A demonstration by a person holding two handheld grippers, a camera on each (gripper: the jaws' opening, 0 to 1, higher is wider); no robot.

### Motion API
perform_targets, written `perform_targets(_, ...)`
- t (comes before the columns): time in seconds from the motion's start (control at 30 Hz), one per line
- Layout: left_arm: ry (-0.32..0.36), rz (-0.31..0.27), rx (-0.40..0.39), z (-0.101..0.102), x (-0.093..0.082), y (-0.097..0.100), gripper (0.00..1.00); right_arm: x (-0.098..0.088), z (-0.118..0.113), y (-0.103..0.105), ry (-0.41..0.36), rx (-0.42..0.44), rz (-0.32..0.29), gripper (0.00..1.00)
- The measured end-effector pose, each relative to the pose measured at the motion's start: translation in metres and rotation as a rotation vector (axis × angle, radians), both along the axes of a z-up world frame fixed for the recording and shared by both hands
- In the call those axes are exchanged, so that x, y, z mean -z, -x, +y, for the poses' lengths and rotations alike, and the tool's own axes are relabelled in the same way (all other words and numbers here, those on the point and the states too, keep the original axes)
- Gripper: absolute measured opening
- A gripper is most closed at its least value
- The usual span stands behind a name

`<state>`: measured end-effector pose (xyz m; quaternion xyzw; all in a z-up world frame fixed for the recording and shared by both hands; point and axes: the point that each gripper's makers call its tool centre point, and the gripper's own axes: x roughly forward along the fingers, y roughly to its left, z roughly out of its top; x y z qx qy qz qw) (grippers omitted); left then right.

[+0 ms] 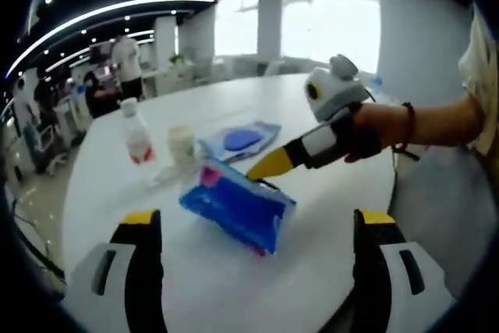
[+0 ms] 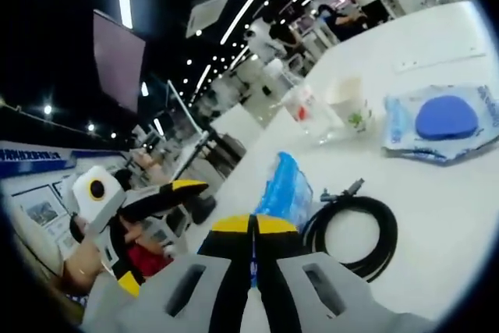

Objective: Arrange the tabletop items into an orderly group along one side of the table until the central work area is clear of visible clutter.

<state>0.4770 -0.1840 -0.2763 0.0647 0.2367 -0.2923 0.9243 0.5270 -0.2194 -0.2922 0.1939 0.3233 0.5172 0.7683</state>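
A blue plastic packet (image 1: 238,204) lies tilted on the white table (image 1: 327,224), straight ahead of my left gripper (image 1: 257,222), whose jaws stand wide open on either side of it without touching. My right gripper (image 1: 269,165) reaches in from the right, held by a hand, with its yellow tips at the packet's upper edge. In the right gripper view, the right gripper (image 2: 253,230) is shut, with a sliver of the blue packet (image 2: 284,189) pinched between its jaws. The left gripper (image 2: 160,233) shows at the left, open.
A coiled black cable (image 2: 351,232) lies beside the packet. Farther back stand a clear bottle with a red label (image 1: 136,134), a white cup (image 1: 181,144) and a flat pouch with a blue disc (image 1: 242,139). People stand beyond the table's far left edge.
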Motion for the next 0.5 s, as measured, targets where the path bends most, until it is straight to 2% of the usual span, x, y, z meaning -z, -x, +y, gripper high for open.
perform_targets(0.17,0.011,-0.021,-0.004,0.005,-0.009,-0.005,1.0,-0.003,-0.01,0.001,0.014,-0.001,-0.021,0.01)
perform_targets(0.3,-0.018,-0.02,-0.013,0.011,-0.009,-0.01,0.99,-0.004,-0.014,0.003,0.023,-0.005,-0.027,0.01)
perform_targets(0.5,-0.022,-0.035,-0.019,0.014,-0.014,-0.018,0.97,-0.009,-0.02,0.01,0.022,-0.025,-0.036,0.01)
